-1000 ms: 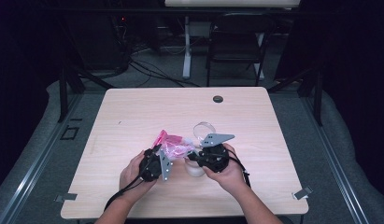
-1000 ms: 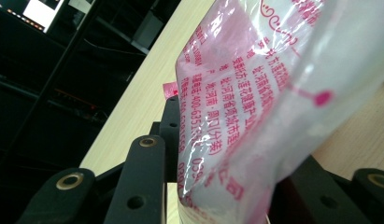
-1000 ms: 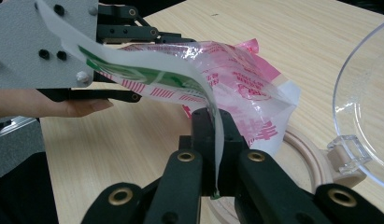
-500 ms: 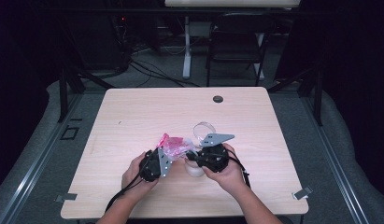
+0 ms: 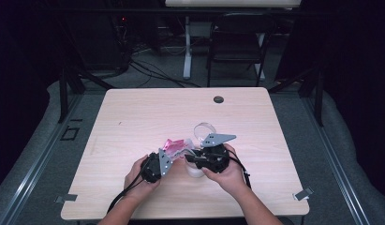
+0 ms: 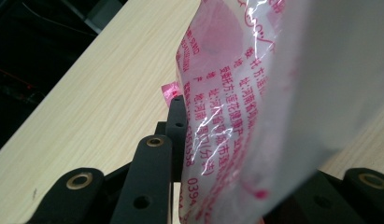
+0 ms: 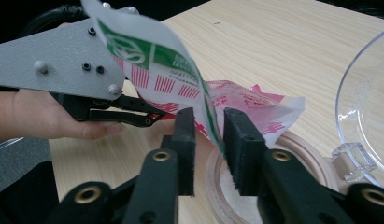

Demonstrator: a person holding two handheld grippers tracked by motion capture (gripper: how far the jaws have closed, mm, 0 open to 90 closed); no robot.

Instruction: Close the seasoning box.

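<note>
A pink-and-white printed plastic bag [image 5: 177, 146] hangs between my two grippers above a round white container [image 5: 196, 169] near the table's front edge. My left gripper [image 5: 168, 153] is shut on the bag's pink end; in the left gripper view the bag [image 6: 255, 93] covers the right jaw of this gripper [image 6: 236, 154]. My right gripper [image 7: 209, 128] has its jaws a narrow gap apart, with the bag's green-printed edge [image 7: 180, 65] standing between them, untouched by either pad. The left gripper [image 7: 147, 114] pinches the bag just beyond. The container's rim [image 7: 302, 149] lies under the jaws.
A clear round lid [image 5: 204, 129] lies on the table just behind the right gripper, large at the right of the right gripper view [image 7: 367, 107]. The light wood table [image 5: 134, 122] has a dark grommet [image 5: 218, 99] near its far edge. A chair and cables stand beyond.
Both hands stay almost where they were. The bag has sunk slightly lower and closer to the container between the grippers.
</note>
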